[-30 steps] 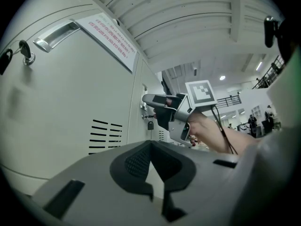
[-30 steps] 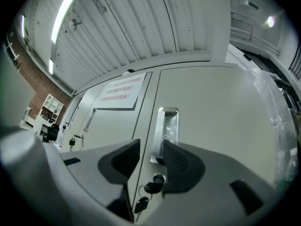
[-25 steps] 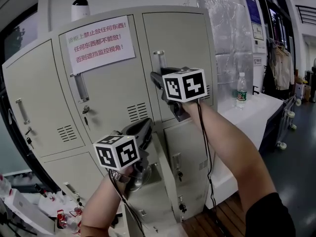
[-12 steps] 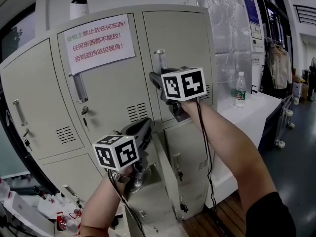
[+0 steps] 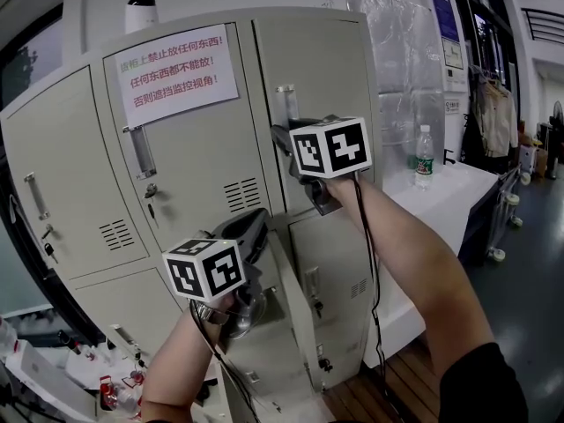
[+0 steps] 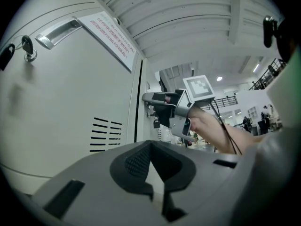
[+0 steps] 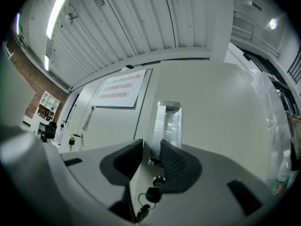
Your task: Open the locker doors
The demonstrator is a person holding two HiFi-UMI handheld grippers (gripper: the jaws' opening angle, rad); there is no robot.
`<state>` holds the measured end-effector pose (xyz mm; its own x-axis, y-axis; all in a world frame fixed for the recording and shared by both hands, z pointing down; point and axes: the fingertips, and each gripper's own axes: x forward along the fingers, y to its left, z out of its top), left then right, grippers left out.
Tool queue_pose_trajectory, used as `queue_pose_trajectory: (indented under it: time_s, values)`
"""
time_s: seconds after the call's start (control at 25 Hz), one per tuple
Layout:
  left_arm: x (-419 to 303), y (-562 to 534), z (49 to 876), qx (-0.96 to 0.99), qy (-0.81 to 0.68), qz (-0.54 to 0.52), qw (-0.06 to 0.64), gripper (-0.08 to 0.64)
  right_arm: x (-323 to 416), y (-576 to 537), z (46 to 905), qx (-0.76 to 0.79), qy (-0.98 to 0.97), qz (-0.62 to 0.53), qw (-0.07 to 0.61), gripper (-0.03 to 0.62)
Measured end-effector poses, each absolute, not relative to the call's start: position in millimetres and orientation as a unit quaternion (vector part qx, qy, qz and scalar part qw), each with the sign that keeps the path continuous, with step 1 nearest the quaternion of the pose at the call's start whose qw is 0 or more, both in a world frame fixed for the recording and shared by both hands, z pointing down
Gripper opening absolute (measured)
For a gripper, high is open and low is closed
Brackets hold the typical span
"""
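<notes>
The beige lockers fill the head view. My right gripper is raised to the top right door's metal handle. In the right gripper view the handle's lower end sits between the jaws of the right gripper, which have just been closing and stand open round it. A key hangs in the lock below. Lower down, my left gripper is shut on the top edge of the ajar lower right door. A pale wedge of that edge shows between the left gripper's pads.
A paper sign with red print hangs on the middle top door, above its handle. A water bottle stands on the white table to the right of the lockers. Clutter lies at the bottom left.
The right gripper has crept a touch higher beside the handle. The left gripper and the ajar lower door hold still.
</notes>
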<state>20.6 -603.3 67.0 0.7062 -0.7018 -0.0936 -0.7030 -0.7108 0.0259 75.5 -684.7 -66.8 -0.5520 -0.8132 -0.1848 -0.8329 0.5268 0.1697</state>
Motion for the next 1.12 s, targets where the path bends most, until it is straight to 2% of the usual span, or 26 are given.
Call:
queue_pose_trajectory:
  time_s: [0.48, 1.12]
  values:
    - [41.4, -565.9, 63.2, -0.924, 0.378, 0.052, 0.013, -0.002, 98.5, -639.9, -67.0, -0.416, 0.902, 0.111, 0.038, 0.117]
    - [84.6, -496.5, 56.8, -0.927, 0.371, 0.055, 0.024, -0.002, 166.7, -573.8, -67.0, -0.367, 0.923, 0.097, 0.059, 0.121]
